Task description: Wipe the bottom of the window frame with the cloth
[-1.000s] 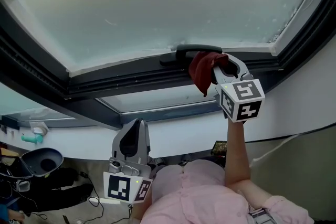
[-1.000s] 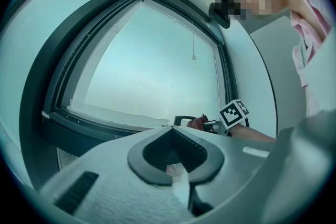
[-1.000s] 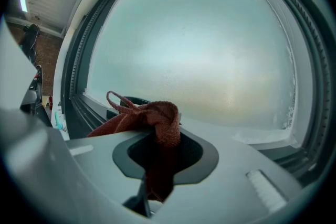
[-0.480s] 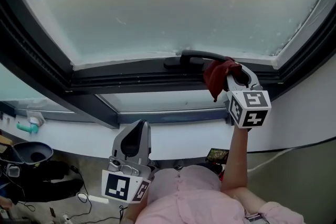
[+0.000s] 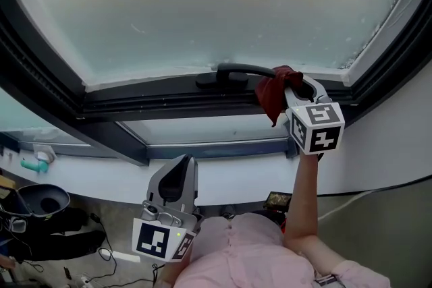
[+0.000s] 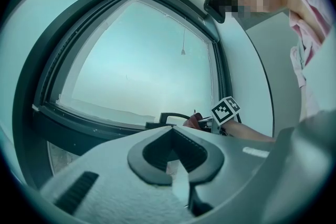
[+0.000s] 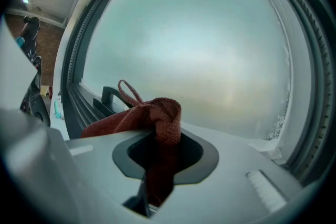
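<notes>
Rust-red terry cloth (image 5: 271,94), bunched and knotted, sits pinched in my right claw (image 5: 294,85), jaws clamped on its middle. Part of it is swallowed between the jaws, so I can't make out its full shape. One thin loop pokes up, and the long tail drapes leftward along the bottom rail of the dark window frame (image 5: 162,103), just beside the curved black handle (image 5: 233,71). I can't tell whether it touches the rail. Frosted glass (image 5: 216,3) fills the space above. My left claw (image 5: 177,175) hangs low, well apart, jaws together, empty.
</notes>
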The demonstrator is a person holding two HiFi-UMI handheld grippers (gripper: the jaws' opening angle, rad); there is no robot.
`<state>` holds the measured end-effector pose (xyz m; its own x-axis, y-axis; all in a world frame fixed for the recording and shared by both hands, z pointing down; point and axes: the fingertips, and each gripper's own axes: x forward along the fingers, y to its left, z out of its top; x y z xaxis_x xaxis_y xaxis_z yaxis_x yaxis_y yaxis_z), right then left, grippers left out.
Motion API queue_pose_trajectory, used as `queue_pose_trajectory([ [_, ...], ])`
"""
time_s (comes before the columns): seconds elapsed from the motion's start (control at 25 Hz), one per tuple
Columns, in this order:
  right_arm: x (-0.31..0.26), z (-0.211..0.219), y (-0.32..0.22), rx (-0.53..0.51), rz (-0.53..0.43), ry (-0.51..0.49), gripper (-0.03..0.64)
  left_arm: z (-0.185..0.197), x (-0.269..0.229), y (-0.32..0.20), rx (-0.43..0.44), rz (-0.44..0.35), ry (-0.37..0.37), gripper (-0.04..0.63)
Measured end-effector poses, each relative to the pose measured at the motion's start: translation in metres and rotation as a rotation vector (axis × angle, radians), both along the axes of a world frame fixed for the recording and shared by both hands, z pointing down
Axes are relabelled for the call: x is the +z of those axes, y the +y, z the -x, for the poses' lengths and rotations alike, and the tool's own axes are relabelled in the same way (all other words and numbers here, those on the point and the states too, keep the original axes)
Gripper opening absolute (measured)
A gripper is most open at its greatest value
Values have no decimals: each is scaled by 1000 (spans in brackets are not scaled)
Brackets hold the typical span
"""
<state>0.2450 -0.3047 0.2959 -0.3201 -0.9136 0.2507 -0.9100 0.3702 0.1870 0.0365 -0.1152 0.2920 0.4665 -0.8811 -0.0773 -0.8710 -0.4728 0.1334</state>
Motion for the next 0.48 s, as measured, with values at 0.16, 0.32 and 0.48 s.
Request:
queue_pose_trajectory([
  [0.16, 1, -11, 2, -18, -1, -15, 74, -11, 1, 3, -12, 3, -2, -2],
  [0.32, 2, -27, 2, -27, 6, -28, 74, -23, 4, 7, -24, 4, 7, -2],
  [0.48, 2, -40, 1, -22, 2, -28, 74, -32, 5, 11, -23, -1, 11, -2],
])
